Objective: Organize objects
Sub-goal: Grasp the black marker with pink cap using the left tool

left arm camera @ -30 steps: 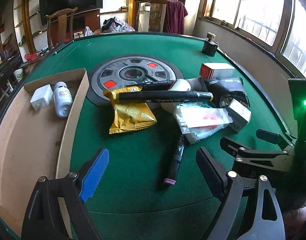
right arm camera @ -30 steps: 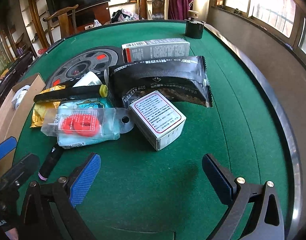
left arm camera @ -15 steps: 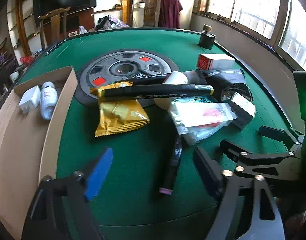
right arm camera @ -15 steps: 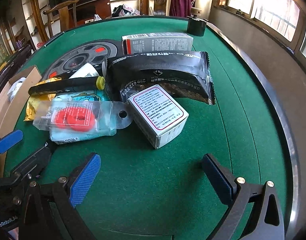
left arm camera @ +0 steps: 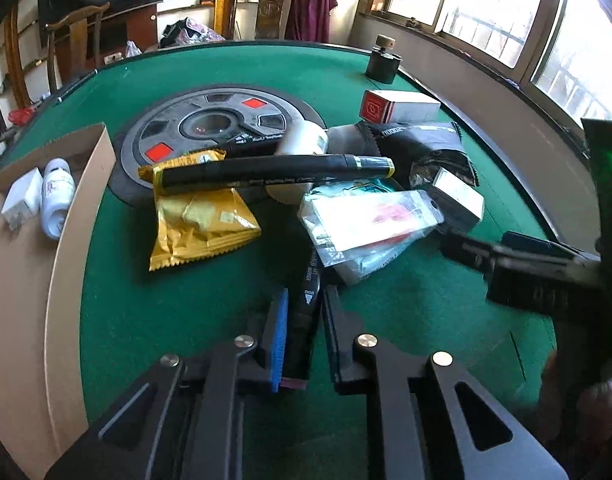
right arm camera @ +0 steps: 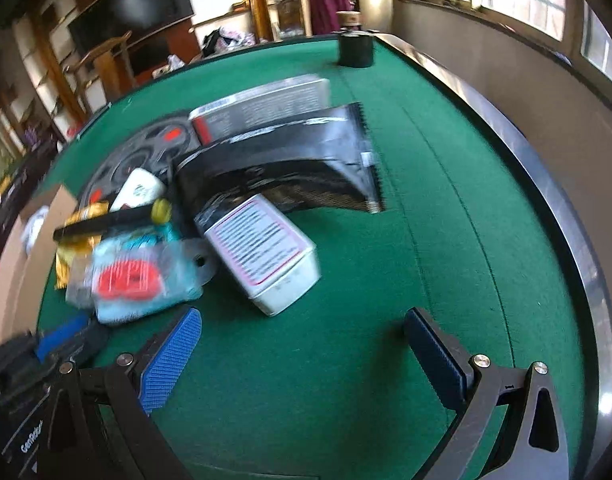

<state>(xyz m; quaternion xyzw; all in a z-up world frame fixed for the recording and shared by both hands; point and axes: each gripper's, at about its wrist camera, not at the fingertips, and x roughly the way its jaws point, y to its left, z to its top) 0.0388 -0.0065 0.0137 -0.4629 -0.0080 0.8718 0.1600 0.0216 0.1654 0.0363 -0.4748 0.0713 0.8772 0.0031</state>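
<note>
A short black marker (left arm camera: 311,276) with a pink end lies on the green felt, its far end under a clear packet (left arm camera: 370,220). My left gripper (left arm camera: 305,304) is closing on it, and both pads press its barrel. My right gripper (right arm camera: 302,320) stands open over bare felt with nothing between its fingers. Just beyond it lie a white box with a pink-bordered label (right arm camera: 262,252) and the clear packet with a red item (right arm camera: 134,276). In the left wrist view the right gripper (left arm camera: 526,272) shows blurred at the right.
A cardboard box (left arm camera: 66,248) at the left holds a white bottle (left arm camera: 58,196) and a white block (left arm camera: 22,196). The pile has a gold packet (left arm camera: 198,216), a long black pen (left arm camera: 274,172), a black foil bag (right arm camera: 282,164) and a weight plate (left arm camera: 210,124). A black jar (left arm camera: 382,62) stands near the far rim.
The left jaws have gone from wide open to closed on the black marker, after moving in over it. The right gripper has shifted and rolled a little, and its view is blurred.
</note>
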